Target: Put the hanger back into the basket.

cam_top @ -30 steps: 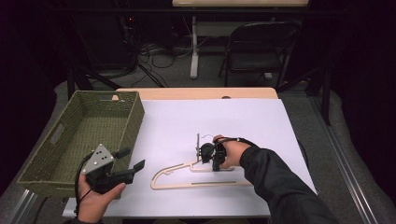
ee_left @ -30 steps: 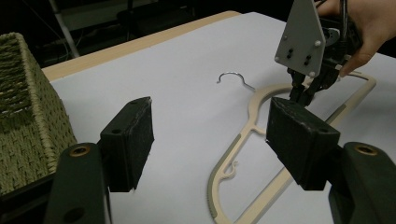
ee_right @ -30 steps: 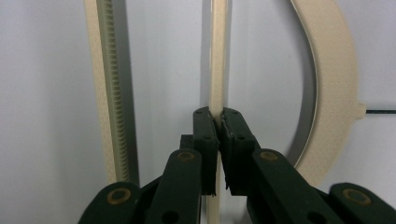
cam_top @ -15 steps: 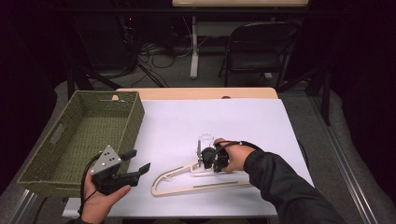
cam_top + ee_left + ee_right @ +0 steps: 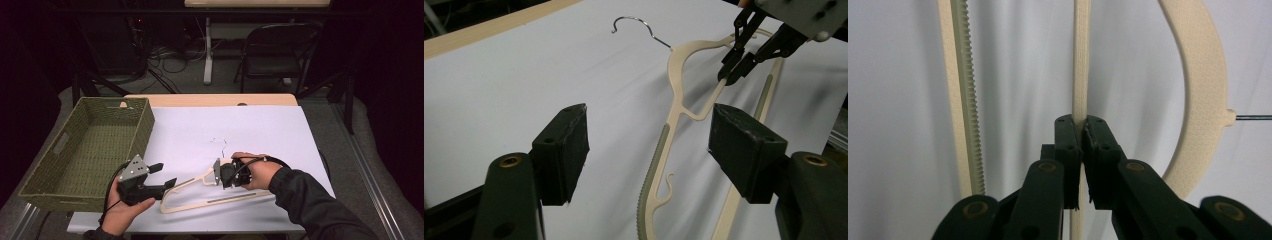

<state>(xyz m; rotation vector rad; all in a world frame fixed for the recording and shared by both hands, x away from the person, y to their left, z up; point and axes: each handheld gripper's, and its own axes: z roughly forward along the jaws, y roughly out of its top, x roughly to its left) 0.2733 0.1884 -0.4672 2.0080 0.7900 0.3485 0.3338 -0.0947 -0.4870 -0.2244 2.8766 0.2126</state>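
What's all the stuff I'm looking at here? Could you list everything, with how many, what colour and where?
Hanger: one, cream with a thin wire hook, lying on the sheet near the front edge.
Basket: one, green woven, on the table's left side.
Sheet: one, white, covering most of the table.
Table: one, light wood, its far edge showing beyond the sheet.
Chair: one, dark, on the floor behind the table.
Cables: several, pale and dark, on the floor at the back.
Left tongs: one pair, black, open, just left of the hanger.
Right tongs: one pair, black, shut on a hanger bar.
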